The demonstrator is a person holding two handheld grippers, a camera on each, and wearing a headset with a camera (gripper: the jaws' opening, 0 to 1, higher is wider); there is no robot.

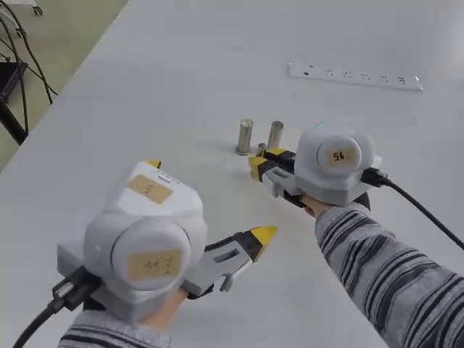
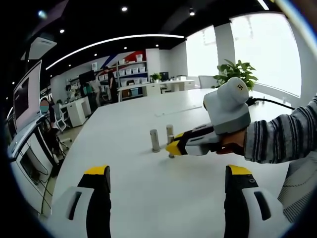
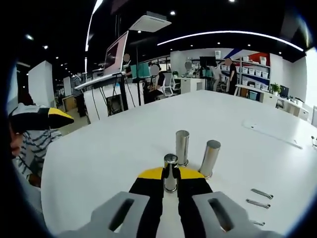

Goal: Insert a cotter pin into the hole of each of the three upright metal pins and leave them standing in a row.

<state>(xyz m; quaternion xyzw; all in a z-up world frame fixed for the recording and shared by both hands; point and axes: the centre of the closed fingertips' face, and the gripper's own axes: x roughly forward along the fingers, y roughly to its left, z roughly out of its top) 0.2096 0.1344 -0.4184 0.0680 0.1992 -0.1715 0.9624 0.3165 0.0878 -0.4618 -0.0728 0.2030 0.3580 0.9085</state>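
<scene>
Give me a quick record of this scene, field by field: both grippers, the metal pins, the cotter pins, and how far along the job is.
left gripper: open, empty, back from the pins
right gripper: shut on held pin
held pin: upright between the jaws, nearest of the three
standing pins: two, upright, side by side just beyond it
cotter pins: lying loose on the table, apart from the pins
power strip: far side of the table
progress: no cotter pin seen inserted
</scene>
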